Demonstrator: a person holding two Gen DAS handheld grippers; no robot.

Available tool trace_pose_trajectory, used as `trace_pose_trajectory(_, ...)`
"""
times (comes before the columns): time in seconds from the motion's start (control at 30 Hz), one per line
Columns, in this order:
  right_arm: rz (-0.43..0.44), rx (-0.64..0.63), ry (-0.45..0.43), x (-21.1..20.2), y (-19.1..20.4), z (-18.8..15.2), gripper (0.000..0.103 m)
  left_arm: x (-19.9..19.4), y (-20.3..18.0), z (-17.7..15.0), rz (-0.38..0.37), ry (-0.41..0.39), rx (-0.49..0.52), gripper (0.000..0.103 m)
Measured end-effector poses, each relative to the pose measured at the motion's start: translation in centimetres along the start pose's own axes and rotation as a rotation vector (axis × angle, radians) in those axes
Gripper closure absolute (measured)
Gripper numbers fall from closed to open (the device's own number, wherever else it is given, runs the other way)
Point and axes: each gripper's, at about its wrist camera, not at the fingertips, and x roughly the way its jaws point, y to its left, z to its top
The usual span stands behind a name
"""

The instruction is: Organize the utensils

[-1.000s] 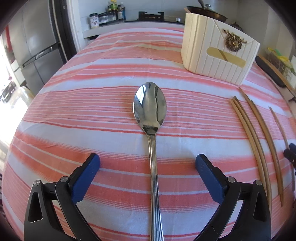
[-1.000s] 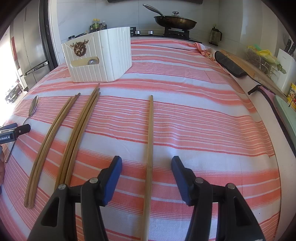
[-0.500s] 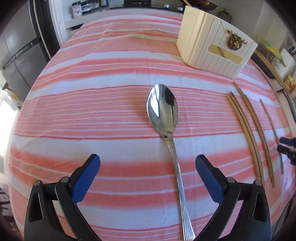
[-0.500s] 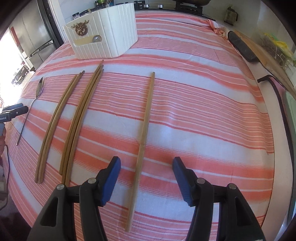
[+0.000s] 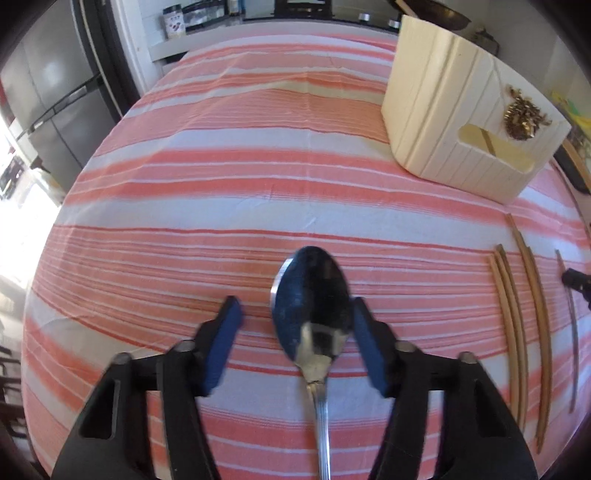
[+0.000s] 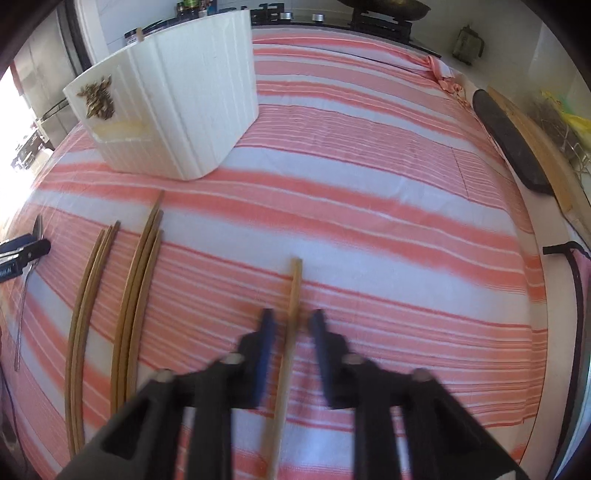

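- Left claw (image 5: 294, 309) half spread about the bowl of a spoon (image 5: 312, 306). Just been closing. Right pad (image 5: 369, 350) at the bowl's edge, left pad well clear of it, so no pinch.
- Spoon: shiny metal with a ribbed handle, lying flat on the striped cloth of the bench (image 5: 221, 166). Bowl pointing away, dark with the blue pads mirrored in it.
- Right claw (image 6: 292, 315) just closed, pressed in on a single chopstick (image 6: 295, 280). Pinching it near the far end, though blur smears the pads.
- Single chopstick: pale wood, straight, flat on the cloth, running from the near edge to just past the pads.
- Only in the right wrist view: the left claw's tip (image 6: 26, 251) over the spoon at the far left, seen from the side. Also two bundles of darker chopsticks (image 6: 136, 295), side by side between spoon and single stick.
- Only in the left wrist view: the spoon's bowl up close, and the right claw's tip (image 5: 576, 280) at the far right edge.
- Farther off in both: a cream ribbed box (image 6: 184, 110) with a gold ornament, standing on the cloth beyond the chopsticks.
- Farthest: a fridge (image 5: 48, 110) at the left and a pan (image 6: 388, 7) on the stove.
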Motion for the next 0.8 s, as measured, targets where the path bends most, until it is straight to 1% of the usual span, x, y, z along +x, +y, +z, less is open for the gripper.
trace_pose_trajectory(0.03, 0.021, 0.018, -0.003, 0.0, -0.3, 0.2, 0.097, -0.1, 0.0, 0.1, -0.007, 0.002, 0.003, 0.062)
trace_pose_trajectory(0.07, 0.034, 0.032, -0.019, -0.2, -0.5, 0.2, 0.096, -0.1, 0.2, 0.1, -0.035, 0.001, -0.005, 0.062)
trace_pose_trajectory(0.13, 0.047, 0.047, -0.066, -1.4, -0.8, 0.0, 0.097, -0.8, 0.9, -0.1, -0.085, -0.018, -0.021, 0.062)
trace_pose_trajectory(0.17, 0.058, 0.058, -0.096, -2.4, -0.9, -0.3, 0.097, -1.4, 1.2, -0.2, -0.097, -0.032, -0.031, 0.062)
trace_pose_trajectory(0.27, 0.112, 0.089, -0.204, -7.0, -1.4, -1.3, 0.097, -4.3, 1.9, -0.7, -0.149, -0.101, -0.041, 0.062)
trace_pose_trajectory(0.4, 0.144, 0.055, -0.332, -13.7, -0.6, -2.9, 0.097, -9.5, 2.0, -1.8, -0.215, -0.212, -0.015, 0.062)
trace_pose_trajectory(0.47, 0.146, 0.032, -0.387, -16.6, 0.5, -4.2, 0.097, -11.8, 2.1, -2.4, -0.245, -0.26, -0.002, 0.062)
trace_pose_trajectory(0.57, 0.13, 0.001, -0.463, -19.9, 1.8, -5.5, 0.097, -14.1, 2.1, -3.1, -0.285, -0.311, 0.009, 0.062)
trace_pose_trajectory(0.73, 0.104, -0.04, -0.557, -22.8, 3.7, -5.6, 0.097, -16.5, 2.4, -3.3, -0.327, -0.359, 0.016, 0.062)
trace_pose_trajectory(0.8, 0.092, -0.052, -0.589, -23.5, 4.4, -5.2, 0.097, -17.1, 2.9, -2.7, -0.349, -0.37, 0.009, 0.062)
